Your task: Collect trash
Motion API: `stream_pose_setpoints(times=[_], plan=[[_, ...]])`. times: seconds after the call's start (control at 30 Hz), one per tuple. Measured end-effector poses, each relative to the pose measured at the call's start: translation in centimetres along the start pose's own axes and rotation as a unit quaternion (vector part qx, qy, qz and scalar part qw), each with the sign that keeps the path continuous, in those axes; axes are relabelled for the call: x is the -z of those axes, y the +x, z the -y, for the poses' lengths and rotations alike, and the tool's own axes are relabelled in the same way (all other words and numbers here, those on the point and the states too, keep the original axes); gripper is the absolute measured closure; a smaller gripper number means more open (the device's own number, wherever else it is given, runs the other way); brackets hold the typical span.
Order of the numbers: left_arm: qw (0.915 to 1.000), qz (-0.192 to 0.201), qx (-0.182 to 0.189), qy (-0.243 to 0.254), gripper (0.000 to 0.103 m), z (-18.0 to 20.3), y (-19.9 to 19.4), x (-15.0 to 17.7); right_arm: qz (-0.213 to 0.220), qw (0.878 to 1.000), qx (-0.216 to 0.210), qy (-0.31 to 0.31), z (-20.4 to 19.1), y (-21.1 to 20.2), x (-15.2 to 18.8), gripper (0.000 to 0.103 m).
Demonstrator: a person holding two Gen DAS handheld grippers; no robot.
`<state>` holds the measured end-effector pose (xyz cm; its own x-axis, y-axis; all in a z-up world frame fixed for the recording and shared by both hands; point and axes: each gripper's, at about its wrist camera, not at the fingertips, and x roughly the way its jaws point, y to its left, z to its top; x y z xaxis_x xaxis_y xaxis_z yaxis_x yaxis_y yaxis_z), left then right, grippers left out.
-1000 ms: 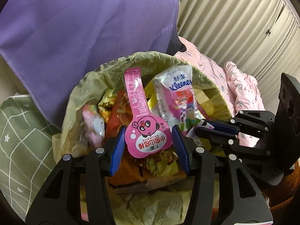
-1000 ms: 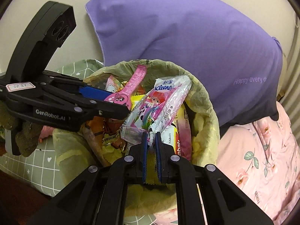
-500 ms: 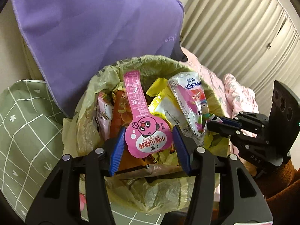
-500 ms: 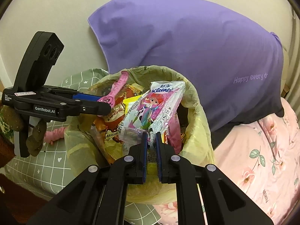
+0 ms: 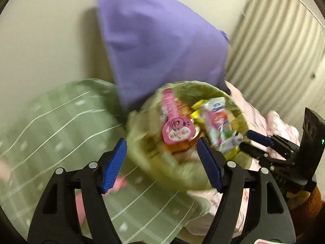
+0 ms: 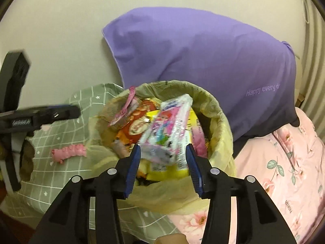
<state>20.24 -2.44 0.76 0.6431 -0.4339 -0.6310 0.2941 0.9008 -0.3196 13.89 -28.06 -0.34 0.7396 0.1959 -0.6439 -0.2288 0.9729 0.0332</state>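
A trash bin lined with a yellow-green bag (image 6: 221,120) stands on the bed, full of wrappers; it also shows in the left wrist view (image 5: 168,172). A pink snack wrapper (image 5: 176,130) lies on top at the bin's left side and shows in the right wrist view (image 6: 121,113). A Kleenex tissue pack (image 6: 168,130) lies on the heap, also seen in the left wrist view (image 5: 217,122). My left gripper (image 5: 162,160) is open and empty, pulled back from the bin. My right gripper (image 6: 163,168) is open and empty, just before the tissue pack.
A purple pillow (image 6: 203,61) leans on the wall behind the bin. A green checked cushion (image 5: 56,126) lies to the left with a pink wrapper (image 6: 69,152) on it. A pink floral blanket (image 6: 284,162) lies to the right.
Both grippers have opened and let go: the left released the pink wrapper, the right released the tissue pack. Both have drawn back from the bin, and both items now rest in it.
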Motion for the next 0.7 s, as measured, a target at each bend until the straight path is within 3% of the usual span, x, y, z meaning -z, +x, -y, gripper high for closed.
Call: stream_pose_setpoints(times=[0.17, 0.33, 0.57, 0.7], plan=[[0.9964, 0.037, -0.076, -0.004, 0.033, -1.8, -6.5, 4.8, 0.017, 1.0, -0.007, 0.014, -2.3, -1.7, 1.1, 0.059], [0.9872, 0.048, -0.152, 0.002, 0.033, -2.2, -10.9, 9.2, 0.033, 0.999, -0.026, 0.026, -6.1, -3.5, 2.3, 0.059], [0.9776, 0.059, -0.201, -0.02, 0.033, -2.7, -14.8, 13.1, 0.034, 0.998, -0.056, 0.015, -11.9, -4.8, 4.6, 0.059], [0.9707, 0.085, -0.222, -0.035, 0.033, -3.1, -17.1, 13.8, 0.051, 0.997, -0.056, 0.002, -14.7, -6.0, 5.3, 0.059]])
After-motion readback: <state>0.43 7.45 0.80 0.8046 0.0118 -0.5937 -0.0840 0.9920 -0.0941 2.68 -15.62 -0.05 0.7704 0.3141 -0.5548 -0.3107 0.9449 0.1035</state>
